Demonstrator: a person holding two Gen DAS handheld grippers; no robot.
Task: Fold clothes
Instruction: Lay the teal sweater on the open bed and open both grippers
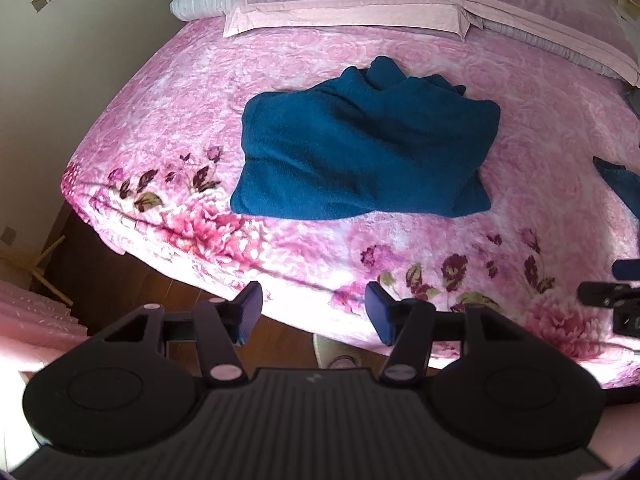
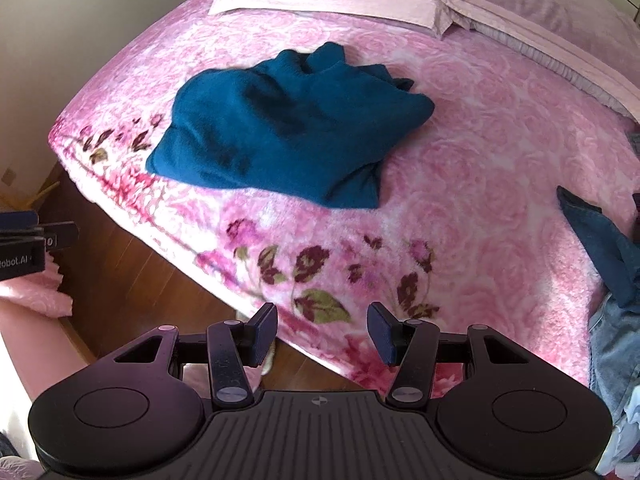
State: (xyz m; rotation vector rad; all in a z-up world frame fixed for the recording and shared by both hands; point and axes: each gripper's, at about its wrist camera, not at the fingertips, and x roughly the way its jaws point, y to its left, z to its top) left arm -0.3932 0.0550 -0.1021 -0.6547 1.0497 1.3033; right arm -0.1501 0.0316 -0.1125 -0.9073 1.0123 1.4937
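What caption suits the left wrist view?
Left gripper, jaws open and empty, above the bed's edge, facing a folded teal sweater.

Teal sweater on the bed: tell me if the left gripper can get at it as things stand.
Probably yes. The left gripper is open and empty, and only bare blanket lies between it and the sweater; nothing covers it.

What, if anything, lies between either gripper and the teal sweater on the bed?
Nothing visible. Both the left gripper and right gripper are open and empty near the bed's edge, and only bare pink floral blanket separates them from the teal sweater.
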